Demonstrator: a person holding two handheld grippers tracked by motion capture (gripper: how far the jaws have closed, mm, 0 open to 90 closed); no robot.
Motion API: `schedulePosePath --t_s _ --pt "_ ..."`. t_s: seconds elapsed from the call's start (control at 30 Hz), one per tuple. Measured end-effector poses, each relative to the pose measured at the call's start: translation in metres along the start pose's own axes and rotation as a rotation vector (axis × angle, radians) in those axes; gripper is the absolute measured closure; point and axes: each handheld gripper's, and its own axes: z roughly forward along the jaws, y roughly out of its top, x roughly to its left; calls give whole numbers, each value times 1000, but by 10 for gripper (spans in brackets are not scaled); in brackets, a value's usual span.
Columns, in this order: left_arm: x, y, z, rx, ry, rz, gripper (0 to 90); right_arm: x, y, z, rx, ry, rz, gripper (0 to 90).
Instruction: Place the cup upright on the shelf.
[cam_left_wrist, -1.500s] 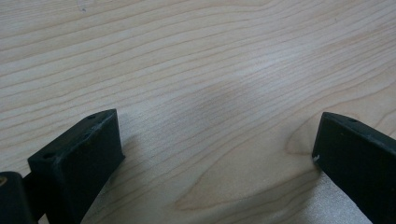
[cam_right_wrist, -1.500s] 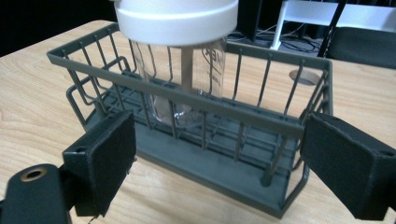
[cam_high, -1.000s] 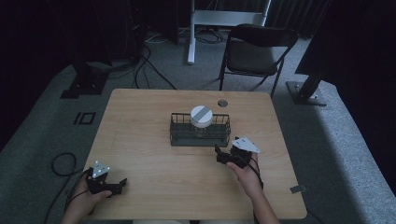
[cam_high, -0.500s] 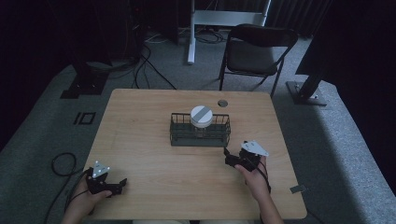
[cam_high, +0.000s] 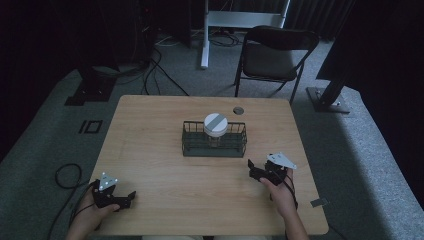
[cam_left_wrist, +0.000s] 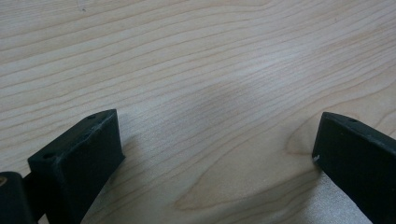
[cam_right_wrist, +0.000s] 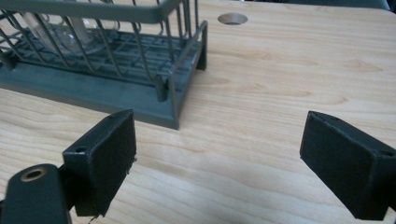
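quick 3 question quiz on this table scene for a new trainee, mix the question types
1. True or false: the jar stands inside the basket.
2. Which gripper is nearer the basket? A) left gripper B) right gripper
3. Fill in: the jaws of both grippers are ____.

Key
1. True
2. B
3. open, with bare table between them, holding nothing

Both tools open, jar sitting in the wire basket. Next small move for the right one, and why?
Probably ease the right tool forward and up toward the jar's white lid. Its jaws stand wide apart and empty over bare table, just off the wire basket's near corner, and the jar stands upright above the rim. The left tool sits farther off near the table's front edge.
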Motion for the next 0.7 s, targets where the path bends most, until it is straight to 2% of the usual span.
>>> schedulePosePath --t_s 0.5,0.7 --pt "0 0 0 1 0 1 17 -28 -17 -11 58 -13 25 106" --pt "0 0 0 1 0 1 17 -35 -22 -15 80 4 25 106"
